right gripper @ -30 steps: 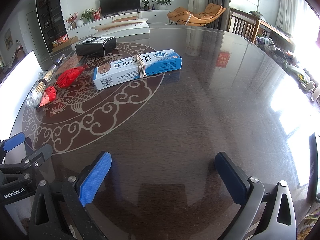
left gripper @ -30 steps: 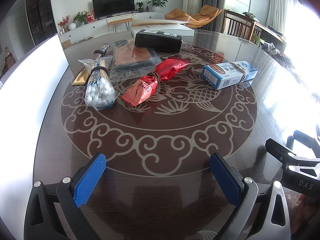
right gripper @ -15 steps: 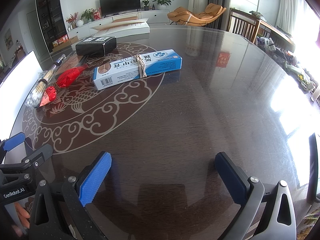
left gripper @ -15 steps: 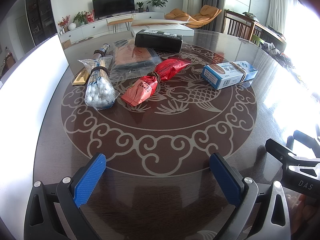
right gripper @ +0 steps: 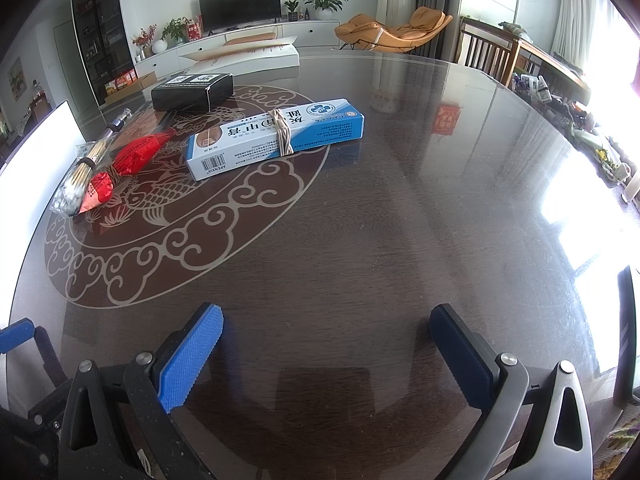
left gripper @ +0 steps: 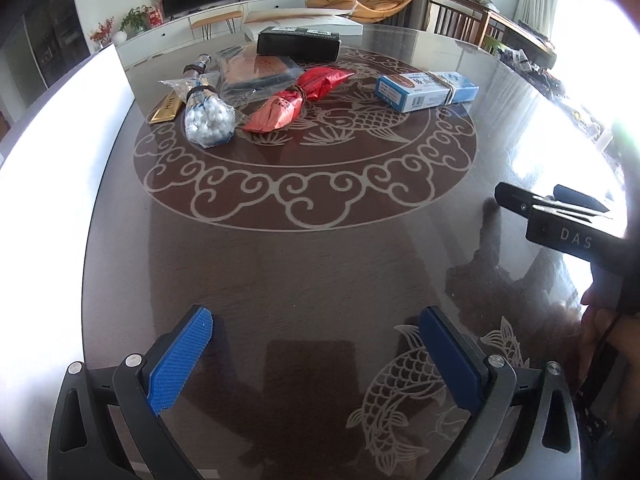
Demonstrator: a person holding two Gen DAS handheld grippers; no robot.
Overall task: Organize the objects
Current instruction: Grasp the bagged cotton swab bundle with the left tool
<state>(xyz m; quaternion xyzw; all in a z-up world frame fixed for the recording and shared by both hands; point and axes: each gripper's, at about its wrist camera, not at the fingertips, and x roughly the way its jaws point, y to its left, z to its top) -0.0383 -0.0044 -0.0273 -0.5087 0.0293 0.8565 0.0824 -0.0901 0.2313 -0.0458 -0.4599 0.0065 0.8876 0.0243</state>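
On the dark round glass table point(left gripper: 320, 264) lie a blue-white box point(left gripper: 426, 91) bound with a rubber band, a red packet point(left gripper: 298, 98), a bag of cotton swabs point(left gripper: 208, 118), a clear bag with an orange pack point(left gripper: 256, 72), a black box point(left gripper: 298, 43) and a gold bar point(left gripper: 165, 109). My left gripper point(left gripper: 316, 344) is open and empty, well short of them. My right gripper point(right gripper: 328, 344) is open and empty; the blue-white box point(right gripper: 276, 136) lies ahead to its left, with the red packet point(right gripper: 132, 160) and black box point(right gripper: 192, 92) beyond.
A white board point(left gripper: 60, 120) stands along the table's left edge. A long white box point(right gripper: 244, 56) lies at the far edge. Wooden chairs point(right gripper: 488, 56) and a cluttered sideboard stand at the right. The right gripper's body point(left gripper: 568, 224) shows at the left view's right.
The left gripper has pulled back and risen, so the objects look farther away. The right gripper has barely moved.
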